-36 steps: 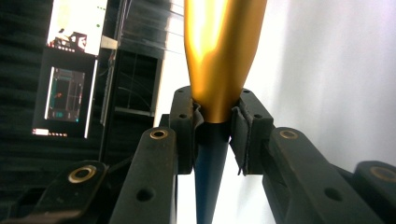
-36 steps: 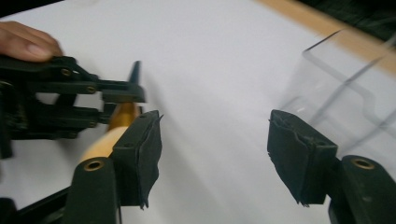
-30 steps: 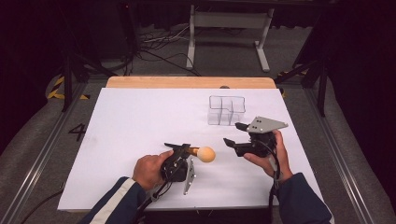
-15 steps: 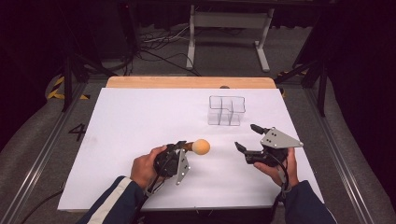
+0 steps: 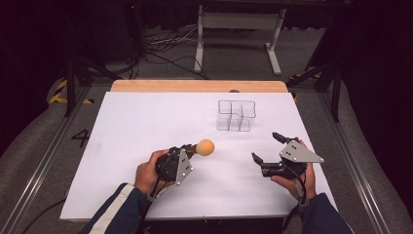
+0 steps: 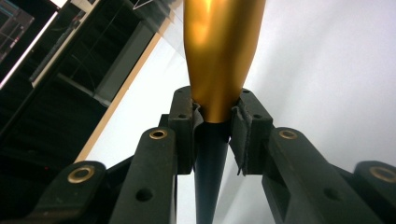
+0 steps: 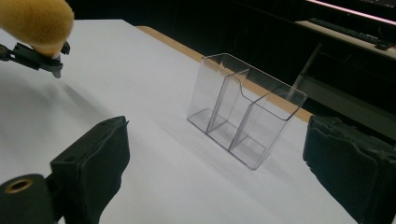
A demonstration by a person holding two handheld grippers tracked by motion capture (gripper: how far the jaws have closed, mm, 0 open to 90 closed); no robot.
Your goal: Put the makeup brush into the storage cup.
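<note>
A brush with a fluffy orange head (image 5: 205,146) is held just above the white table (image 5: 146,122), left of centre. My left gripper (image 5: 192,148) is shut on it. In the left gripper view the jaws pinch the brush (image 6: 219,46) where its gold ferrule meets the dark handle, at the left gripper (image 6: 212,116) tips. My right gripper (image 5: 265,146) stands open to the right of the brush with nothing between its jaws. The right gripper view shows the right gripper (image 7: 215,158) wide apart, the brush head (image 7: 37,21) at upper left.
A clear plastic organizer (image 5: 236,115) with several compartments stands empty at the back right of the table, ahead of the right gripper; its dividers are plain in the right gripper view (image 7: 245,116). A wooden strip (image 5: 195,86) edges the far side.
The left gripper has carried the brush slightly farther away and to the left. The right gripper has drawn back to the right and toward me, staying open.
</note>
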